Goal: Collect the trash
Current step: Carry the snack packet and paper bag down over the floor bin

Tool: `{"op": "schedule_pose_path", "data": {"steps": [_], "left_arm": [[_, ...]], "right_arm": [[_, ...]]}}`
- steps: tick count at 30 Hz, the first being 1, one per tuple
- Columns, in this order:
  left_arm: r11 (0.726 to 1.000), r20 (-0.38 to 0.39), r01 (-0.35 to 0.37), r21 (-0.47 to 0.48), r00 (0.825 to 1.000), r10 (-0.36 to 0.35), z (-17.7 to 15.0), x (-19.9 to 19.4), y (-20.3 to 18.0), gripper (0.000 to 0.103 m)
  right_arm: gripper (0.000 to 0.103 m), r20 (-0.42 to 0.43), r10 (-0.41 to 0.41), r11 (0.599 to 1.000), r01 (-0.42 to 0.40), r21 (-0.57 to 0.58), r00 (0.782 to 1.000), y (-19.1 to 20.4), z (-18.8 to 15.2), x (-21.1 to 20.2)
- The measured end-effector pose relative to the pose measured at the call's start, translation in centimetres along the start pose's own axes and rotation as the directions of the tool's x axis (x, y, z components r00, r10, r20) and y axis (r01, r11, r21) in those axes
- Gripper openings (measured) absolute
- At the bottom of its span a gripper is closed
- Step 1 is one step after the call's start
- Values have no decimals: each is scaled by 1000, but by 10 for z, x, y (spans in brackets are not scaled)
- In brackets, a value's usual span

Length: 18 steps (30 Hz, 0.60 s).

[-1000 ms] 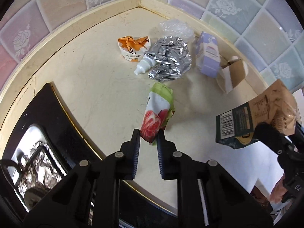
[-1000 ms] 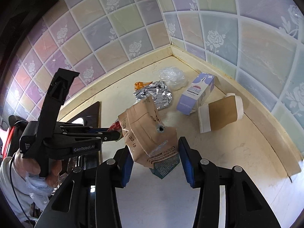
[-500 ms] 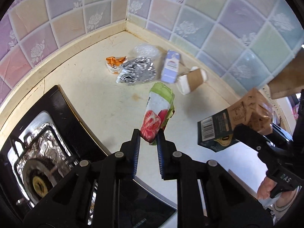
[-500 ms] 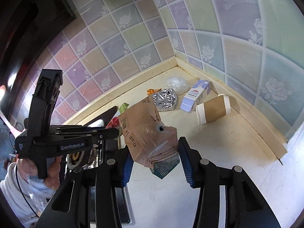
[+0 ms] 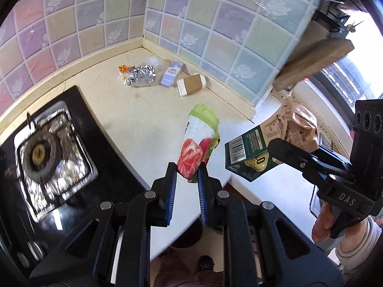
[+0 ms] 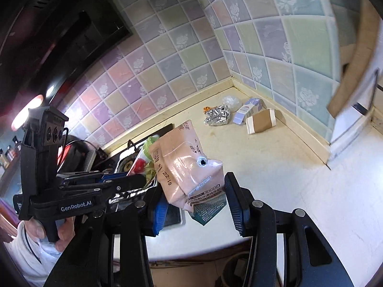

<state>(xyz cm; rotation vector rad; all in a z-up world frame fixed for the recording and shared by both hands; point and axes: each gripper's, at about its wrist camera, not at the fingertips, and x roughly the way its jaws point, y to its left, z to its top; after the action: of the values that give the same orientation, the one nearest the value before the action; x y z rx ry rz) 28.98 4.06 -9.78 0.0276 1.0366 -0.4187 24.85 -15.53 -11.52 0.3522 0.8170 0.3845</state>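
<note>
My left gripper (image 5: pixel 188 170) is shut on the bottom end of a green and white pouch with a red fruit picture (image 5: pixel 199 134), held in the air above the counter's front edge. To its right, my right gripper (image 6: pixel 194 195) is shut on a crushed brown milk carton with a dark green base (image 6: pixel 184 165). The carton (image 5: pixel 268 141) also shows in the left wrist view. Several pieces of trash lie in the far tiled corner: a crumpled foil wad (image 5: pixel 140 77), a purple box (image 5: pixel 172 74), a tipped paper cup (image 5: pixel 190 85) and an orange wrapper (image 5: pixel 124 69).
A black gas stove (image 5: pixel 47 153) with a foil-lined burner sits left of the cream counter (image 5: pixel 143 114). A clear plastic wad (image 5: pixel 153 61) lies behind the foil. A wooden board (image 5: pixel 311 64) juts out of the right wall. Below the counter edge is floor.
Both grippers have pulled back and up from the corner, each keeping its item. The trash pile looks smaller and farther, and the stove and counter edge have come into view.
</note>
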Motion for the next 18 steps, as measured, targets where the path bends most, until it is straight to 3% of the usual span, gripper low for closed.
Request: {"op": "schedule_pose_path", "data": {"steps": [10,18], "left_arm": [[996,25,-40,-74,999,42,-120,-30,-63,14],[989,-27,-72,-125,997,69,-204,-26,-83,14]], "right_arm": [[44,-54,47,998,-49,-32,997,-6,-90,-76],[44,-124,-1,996,-10,-87,992,-10,-169,-97]]}}
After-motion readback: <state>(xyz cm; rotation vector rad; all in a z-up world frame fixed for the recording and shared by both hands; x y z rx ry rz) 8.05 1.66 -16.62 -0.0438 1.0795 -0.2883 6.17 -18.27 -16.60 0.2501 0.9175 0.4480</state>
